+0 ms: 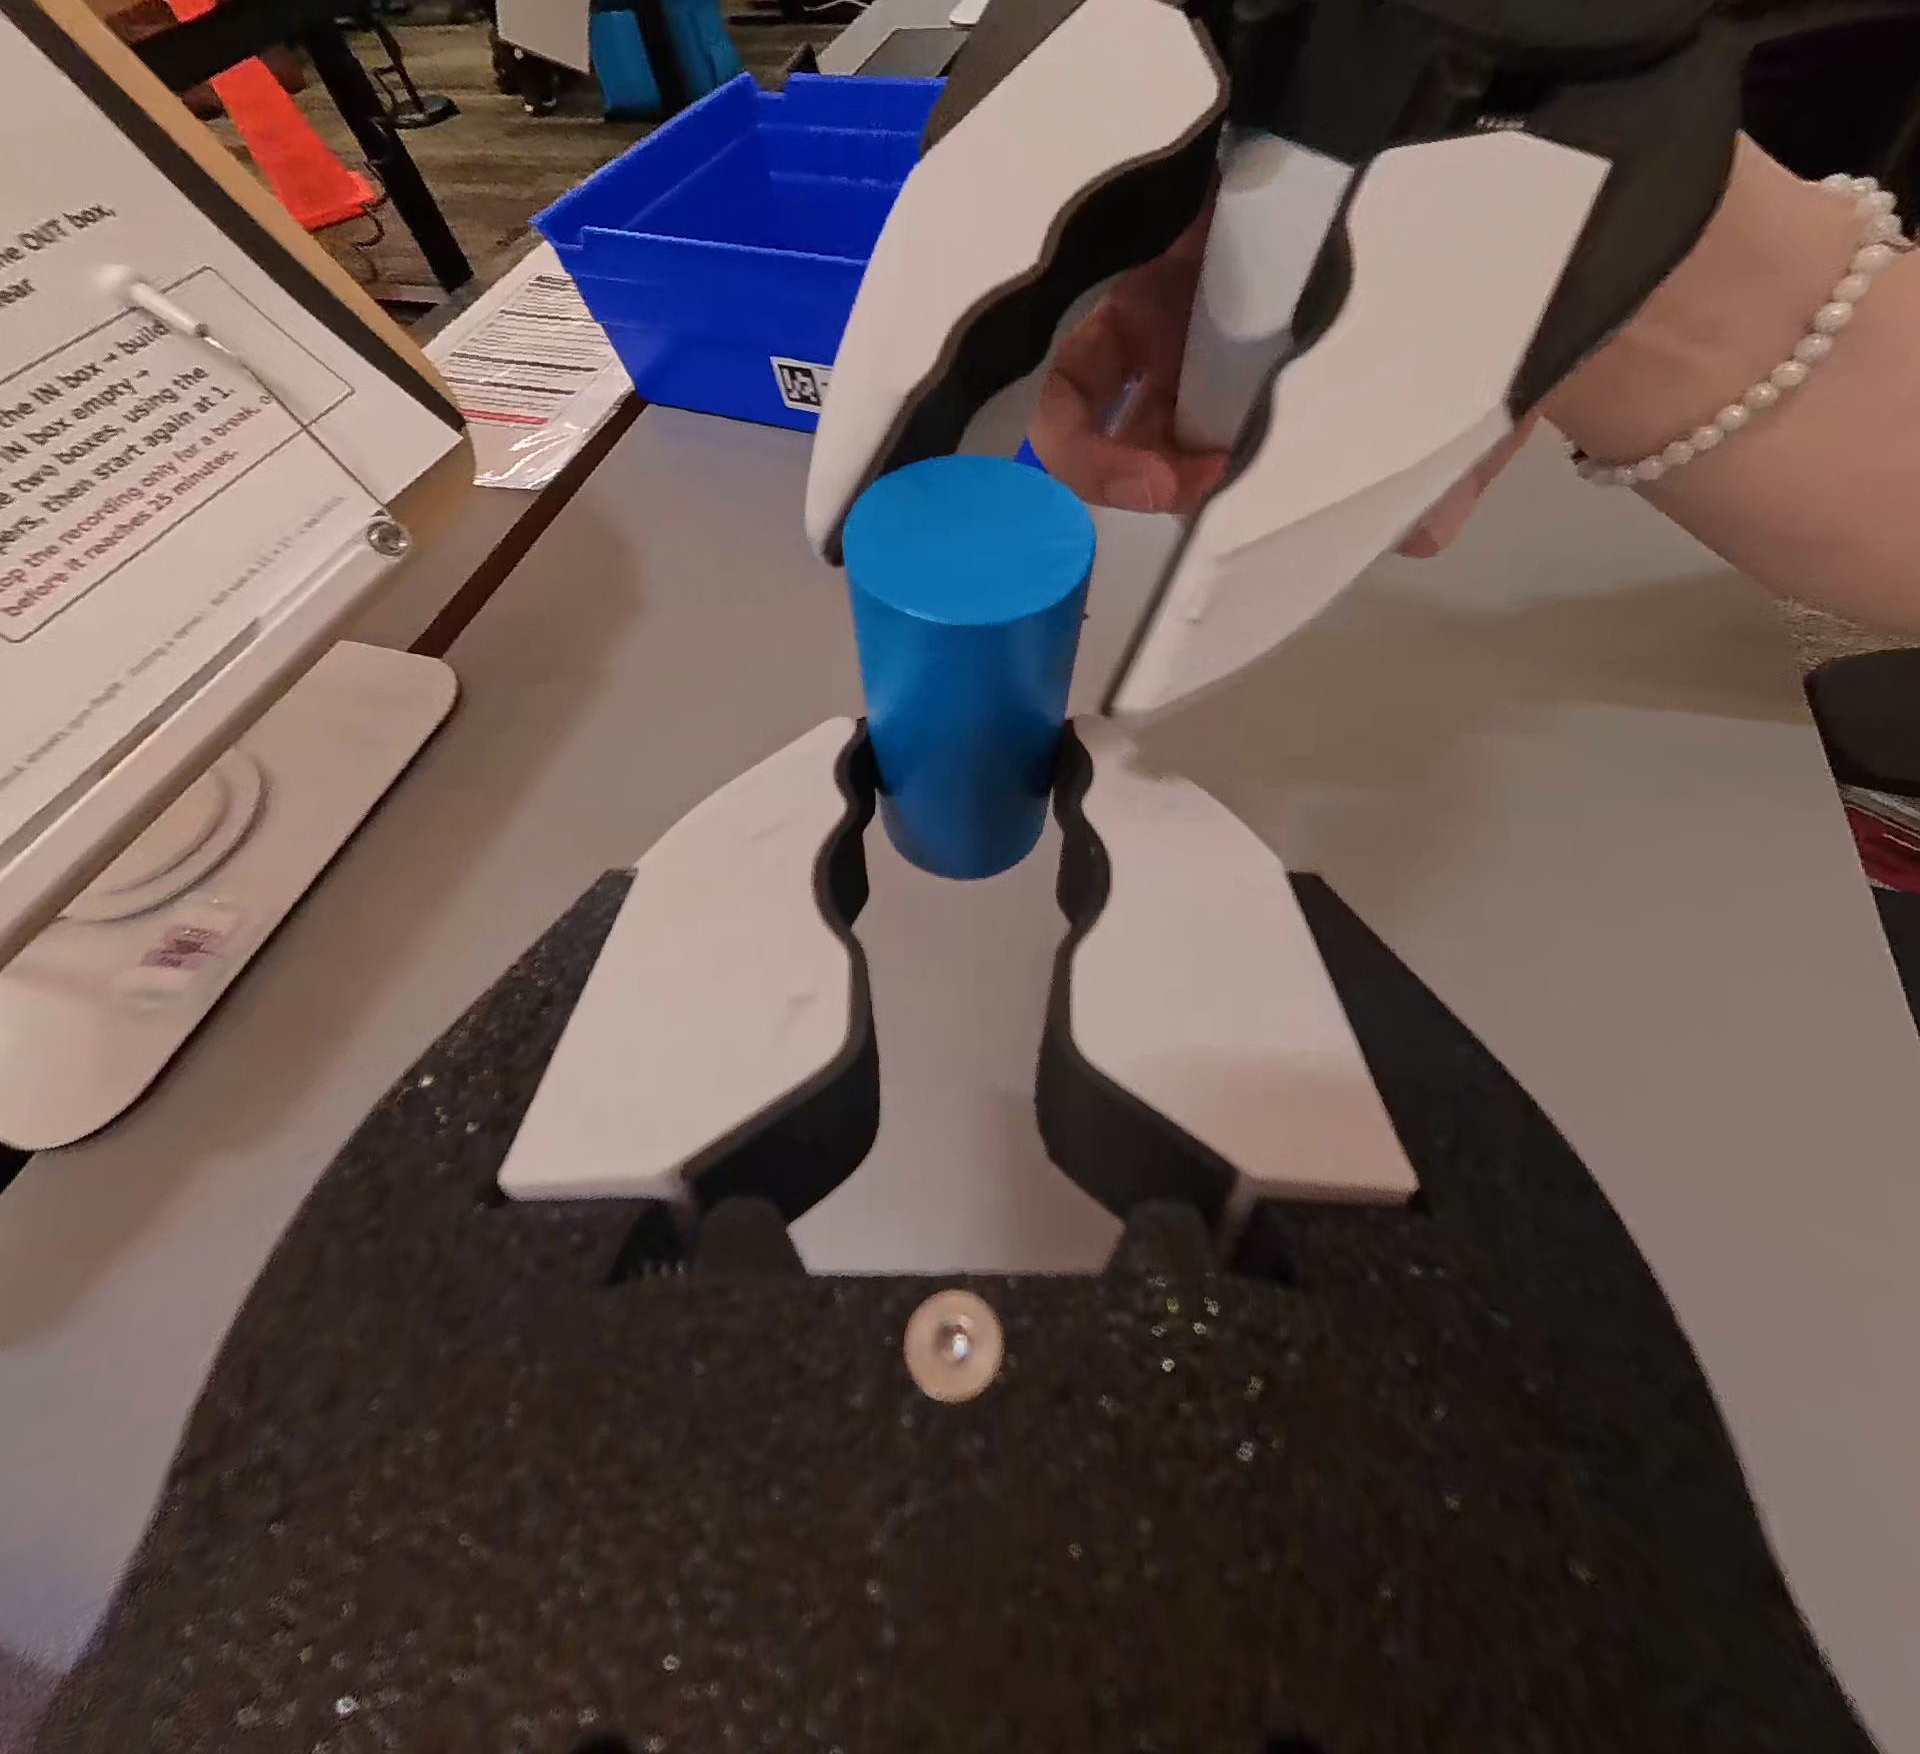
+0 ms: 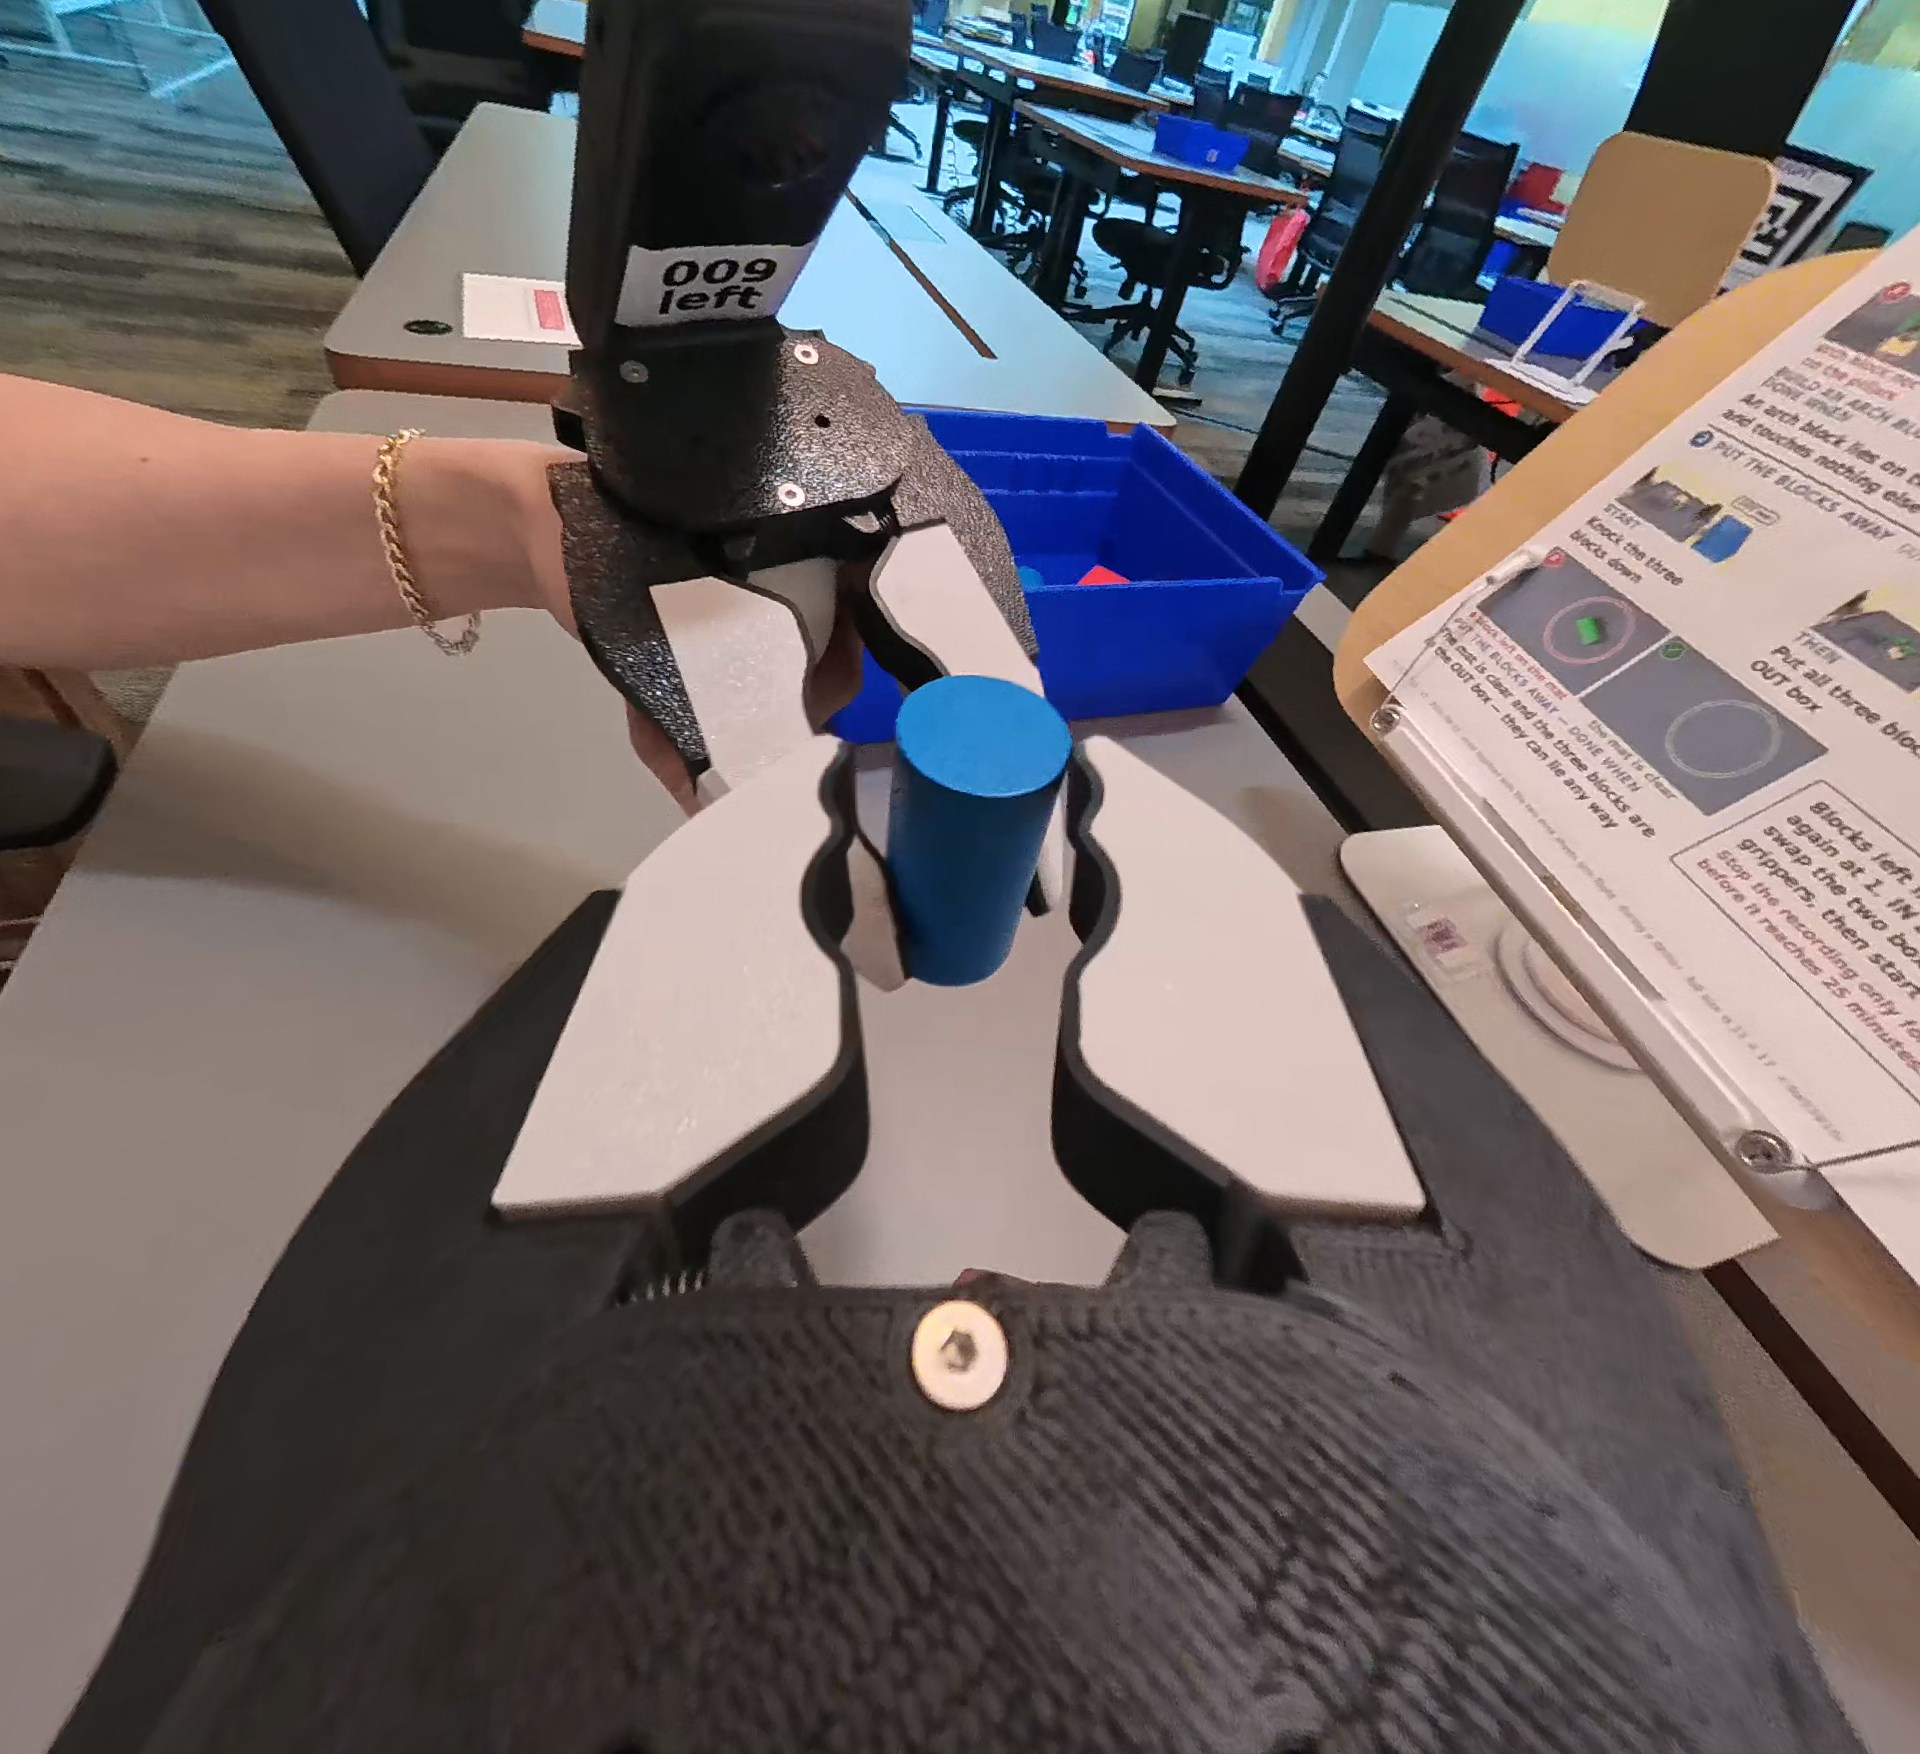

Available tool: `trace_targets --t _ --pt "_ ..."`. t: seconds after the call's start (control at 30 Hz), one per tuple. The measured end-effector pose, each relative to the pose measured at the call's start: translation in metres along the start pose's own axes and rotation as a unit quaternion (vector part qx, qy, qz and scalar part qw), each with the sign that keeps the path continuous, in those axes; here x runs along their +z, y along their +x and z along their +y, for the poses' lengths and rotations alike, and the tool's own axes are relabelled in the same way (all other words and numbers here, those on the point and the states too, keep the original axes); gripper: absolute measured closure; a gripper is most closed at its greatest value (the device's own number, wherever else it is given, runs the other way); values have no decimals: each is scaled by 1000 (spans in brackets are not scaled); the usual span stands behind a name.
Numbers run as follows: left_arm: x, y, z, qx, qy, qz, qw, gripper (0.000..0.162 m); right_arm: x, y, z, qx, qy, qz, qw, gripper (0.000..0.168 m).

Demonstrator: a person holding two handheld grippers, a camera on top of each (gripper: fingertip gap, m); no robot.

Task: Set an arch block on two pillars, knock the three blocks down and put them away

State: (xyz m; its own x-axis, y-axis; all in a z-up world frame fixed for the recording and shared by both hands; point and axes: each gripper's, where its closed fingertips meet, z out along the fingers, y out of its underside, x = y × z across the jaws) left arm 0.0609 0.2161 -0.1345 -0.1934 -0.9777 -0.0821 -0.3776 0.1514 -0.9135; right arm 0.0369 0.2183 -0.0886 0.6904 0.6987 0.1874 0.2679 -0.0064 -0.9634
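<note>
A blue cylinder [image 1: 966,665] stands nearly upright over the grey table [image 1: 1455,873]. I cannot tell whether its base touches the table. My left gripper [image 1: 966,748] is shut on its lower half, one finger on each side. My right gripper [image 1: 977,629] comes in from the opposite side, tilted down, with its jaws apart. In the right wrist view the right gripper [image 2: 961,759] has a finger on each side of the cylinder [image 2: 977,831], with a gap on both sides. The left gripper [image 2: 961,915] clamps the cylinder there, its fingers lying inside that gap.
A blue bin [image 1: 727,250] sits at the far table edge behind the cylinder; in the right wrist view the bin [image 2: 1195,582] holds a red piece [image 2: 1101,574] and a blue one. A printed sheet on a stand [image 1: 156,457] [image 2: 1662,717] stands close by. A person's hands hold both grippers. My right fingertips sit around 5 cm from my left ones.
</note>
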Motion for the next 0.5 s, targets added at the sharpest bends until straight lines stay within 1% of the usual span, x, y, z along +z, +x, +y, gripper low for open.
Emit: trace_targets --t 0.03,0.07,0.23,0.3,0.4,0.47,0.5 --pt "2 2 1 0 -1 6 1000 129 -1 1 1 -2 -2 4 1000 134" --pt "3 4 1 0 -3 9 1000 129 -3 2 3 -3 -4 5 1000 135" --pt "12 5 9 2 -15 5 1000 129 -5 1 15 -4 -26 0 1000 136" --pt "15 3 9 -3 -4 -10 1000 129 -7 6 18 3 -23 13 1000 136" --pt "14 -6 8 -22 23 -47 998 109 -18 27 26 17 -20 57 998 136" --pt "10 -12 10 -45 28 -66 996 92 -29 52 38 36 -28 108 993 136" --pt "7 -14 11 -56 32 -74 995 88 -34 63 48 47 -38 128 990 136"
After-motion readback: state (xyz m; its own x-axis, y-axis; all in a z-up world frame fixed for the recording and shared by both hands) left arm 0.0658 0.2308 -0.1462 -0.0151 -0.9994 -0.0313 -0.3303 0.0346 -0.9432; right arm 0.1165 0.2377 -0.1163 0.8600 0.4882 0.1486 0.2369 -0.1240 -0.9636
